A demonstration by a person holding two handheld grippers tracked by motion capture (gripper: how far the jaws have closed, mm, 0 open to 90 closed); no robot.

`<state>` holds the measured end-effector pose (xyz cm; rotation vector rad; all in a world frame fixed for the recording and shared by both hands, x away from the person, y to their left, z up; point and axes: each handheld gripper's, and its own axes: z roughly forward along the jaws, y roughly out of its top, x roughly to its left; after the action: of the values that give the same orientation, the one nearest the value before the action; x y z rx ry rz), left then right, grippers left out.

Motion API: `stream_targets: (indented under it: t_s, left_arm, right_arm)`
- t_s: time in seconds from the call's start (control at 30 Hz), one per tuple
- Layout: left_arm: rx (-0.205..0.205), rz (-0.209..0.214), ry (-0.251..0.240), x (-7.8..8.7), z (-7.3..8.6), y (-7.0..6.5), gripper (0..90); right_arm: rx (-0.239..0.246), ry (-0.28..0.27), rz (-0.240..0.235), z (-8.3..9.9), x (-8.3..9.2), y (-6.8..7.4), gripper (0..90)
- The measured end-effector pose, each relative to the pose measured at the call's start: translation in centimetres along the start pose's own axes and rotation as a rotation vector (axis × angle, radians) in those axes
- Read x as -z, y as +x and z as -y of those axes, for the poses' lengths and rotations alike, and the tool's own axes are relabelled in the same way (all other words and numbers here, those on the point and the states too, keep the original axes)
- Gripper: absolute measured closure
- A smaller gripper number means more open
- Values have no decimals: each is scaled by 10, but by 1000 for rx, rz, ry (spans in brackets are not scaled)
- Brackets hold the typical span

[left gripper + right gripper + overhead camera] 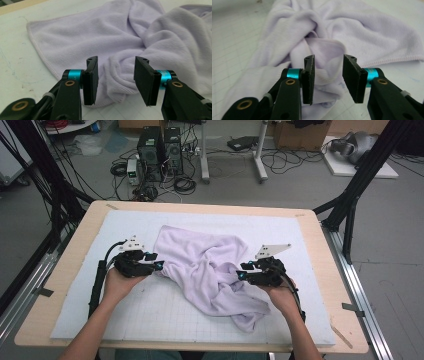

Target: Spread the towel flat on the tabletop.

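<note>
On the left half of the table [65,285], the left gripper [159,265] is held at the left edge of the lilac towel [205,270], its tips aimed rightward at the cloth. From the left gripper view, the gripper [116,80] has its jaws spread, with a rolled fold of the towel [160,42] lying in the gap; the pads stand clear of the fabric on both sides and nothing is pinched.

The towel lies on the pale gridded mat [150,315] near the table centre. It is a soft, fleecy cloth with a stitched hem. It is not flat: the far left portion spreads fairly smooth, while the middle is twisted into thick diagonal folds. A narrower bunched tail runs toward the near right and ends near the mat's near edge.

At the right side of the towel, the right gripper [241,274] points leftward into the folds. From the right gripper view, the gripper [328,80] also has its jaws spread apart, with a raised fold of the towel [362,32] between them. Whether the left pad brushes the cloth cannot be told; the cloth is not clamped.
</note>
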<state>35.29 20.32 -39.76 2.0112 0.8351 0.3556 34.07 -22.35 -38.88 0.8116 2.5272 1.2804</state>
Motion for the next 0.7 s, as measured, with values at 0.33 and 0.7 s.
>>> stream_targets:
  t_s: [0.33,0.7]
  left_arm:
    - [-59,91,-2,2,11,-35,545]
    - [-90,183,69,-38,25,-63,528]
  right_arm:
    - [89,9,-84,6,6,34,556]
    - [73,102,-119,38,-8,44,514]
